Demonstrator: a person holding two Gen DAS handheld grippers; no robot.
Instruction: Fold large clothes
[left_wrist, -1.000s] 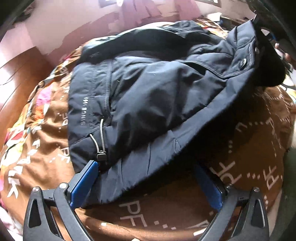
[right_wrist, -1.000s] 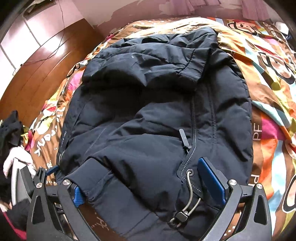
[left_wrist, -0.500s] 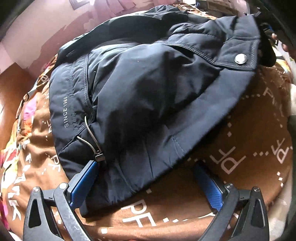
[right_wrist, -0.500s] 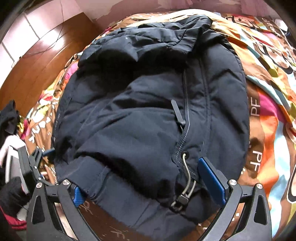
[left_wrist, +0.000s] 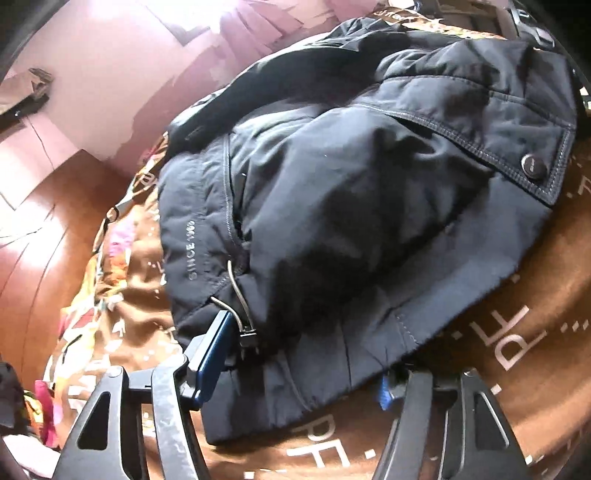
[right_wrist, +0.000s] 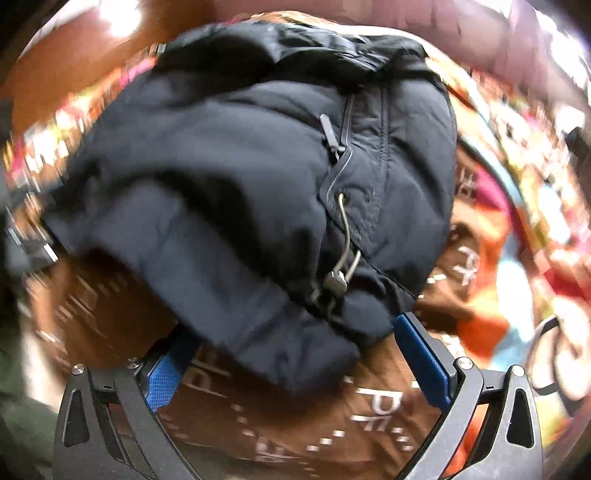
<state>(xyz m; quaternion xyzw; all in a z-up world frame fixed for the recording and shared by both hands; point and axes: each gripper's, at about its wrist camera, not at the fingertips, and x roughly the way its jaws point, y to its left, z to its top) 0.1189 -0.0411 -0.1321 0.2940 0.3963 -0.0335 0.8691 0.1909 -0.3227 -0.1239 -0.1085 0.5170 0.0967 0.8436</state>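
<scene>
A large dark navy padded jacket lies on the bed, folded over itself, with a snap button and "SINCE 1988" print showing. It also fills the right wrist view, where a drawcord toggle hangs near its hem. My left gripper is open, its jaws either side of the jacket's near hem corner, the right finger partly under the cloth. My right gripper is open around the hem's lower edge, which hangs between the jaws. That view is motion-blurred.
A brown bedspread with white letters and bright cartoon patches covers the bed. A wooden floor or headboard and a pink wall are at the left. Other clothes lie at the lower left edge.
Both grippers have pushed forward onto the jacket's hem. The jacket now bunches higher and nearer in both views. The right view has become blurred from fast motion.
</scene>
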